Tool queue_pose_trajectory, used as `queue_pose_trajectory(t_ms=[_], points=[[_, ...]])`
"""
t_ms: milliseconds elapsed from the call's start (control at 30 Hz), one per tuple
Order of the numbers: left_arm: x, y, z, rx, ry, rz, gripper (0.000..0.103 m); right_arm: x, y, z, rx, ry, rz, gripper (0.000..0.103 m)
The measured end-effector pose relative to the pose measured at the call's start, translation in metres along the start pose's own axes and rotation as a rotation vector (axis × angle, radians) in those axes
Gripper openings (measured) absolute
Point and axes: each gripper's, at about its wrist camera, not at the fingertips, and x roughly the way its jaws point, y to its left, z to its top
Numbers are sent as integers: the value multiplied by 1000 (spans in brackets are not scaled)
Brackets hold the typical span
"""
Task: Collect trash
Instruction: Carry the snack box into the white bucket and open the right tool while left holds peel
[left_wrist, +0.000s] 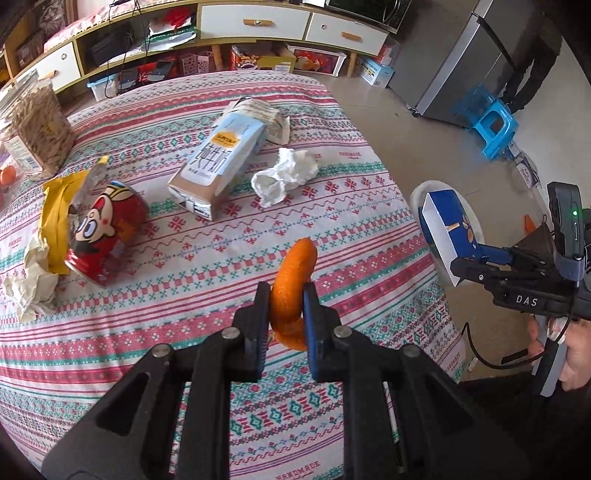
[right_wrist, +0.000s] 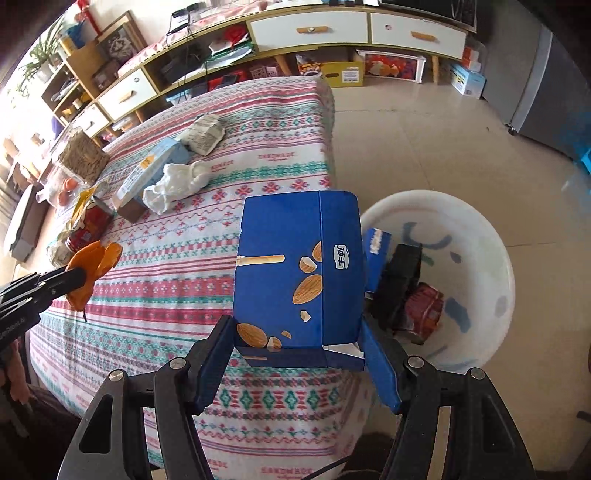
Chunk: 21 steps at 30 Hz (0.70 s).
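My left gripper (left_wrist: 286, 299) is shut on an orange peel (left_wrist: 293, 273) and holds it above the patterned tablecloth (left_wrist: 184, 332); the peel also shows in the right wrist view (right_wrist: 88, 269). My right gripper (right_wrist: 297, 354) is shut on a blue almond snack box (right_wrist: 295, 273), held at the table's right edge beside a white basin (right_wrist: 480, 229) on the floor. The basin holds several pieces of trash (right_wrist: 406, 295). On the table lie a milk carton (left_wrist: 218, 162), a crumpled tissue (left_wrist: 284, 175), a red can (left_wrist: 107, 236) and a yellow wrapper (left_wrist: 59, 221).
A clear jar of snacks (left_wrist: 38, 125) and crumpled paper (left_wrist: 31, 284) sit at the table's left. A folded newspaper packet (left_wrist: 264, 116) lies behind the carton. A TV cabinet (left_wrist: 258, 26), a blue stool (left_wrist: 496, 127) and a fridge (left_wrist: 461, 62) stand beyond.
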Motion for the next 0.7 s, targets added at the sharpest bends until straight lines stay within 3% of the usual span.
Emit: queue_pose_trajectory(t_ms=[400,700], points=[[32,-72,15,93,39,-46,19,-3,-93,-12,160,4,-83,69],[46,-109,31,131,42,-77,19,0,-114,-8,184,12,-104,75]])
